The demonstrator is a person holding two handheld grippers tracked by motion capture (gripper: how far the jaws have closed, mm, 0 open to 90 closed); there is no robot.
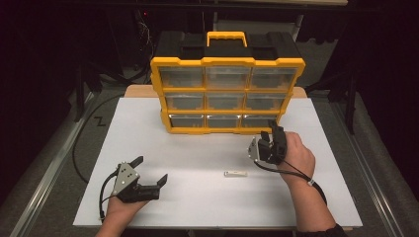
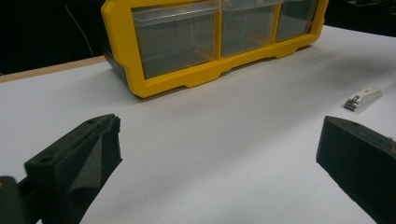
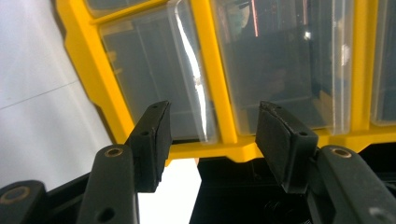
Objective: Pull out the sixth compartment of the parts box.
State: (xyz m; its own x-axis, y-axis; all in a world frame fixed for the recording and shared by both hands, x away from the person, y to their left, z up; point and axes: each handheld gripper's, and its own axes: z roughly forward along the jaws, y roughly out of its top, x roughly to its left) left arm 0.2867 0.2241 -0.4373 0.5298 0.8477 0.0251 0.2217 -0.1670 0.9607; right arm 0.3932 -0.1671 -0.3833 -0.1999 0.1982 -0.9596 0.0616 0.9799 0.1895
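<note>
Yellow plastic frames the organiser (image 1: 227,94) — nine clear boxy drawers in three rows of three, one arched handle on its black top — standing at the back of the smooth white worktop (image 1: 197,163). The right hand-held gripper (image 1: 271,132) hangs just before the bottom-right drawer (image 1: 259,120), jaws half apart around nothing. The left hand-held gripper (image 1: 150,170) rests wide open. One small white clip (image 1: 235,174) lies between them.

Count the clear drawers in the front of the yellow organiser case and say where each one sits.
9 drawers in the yellow organiser case, in three rows of three: top row, middle row and bottom row, each with a left, centre and right drawer. None looks hidden.
</note>
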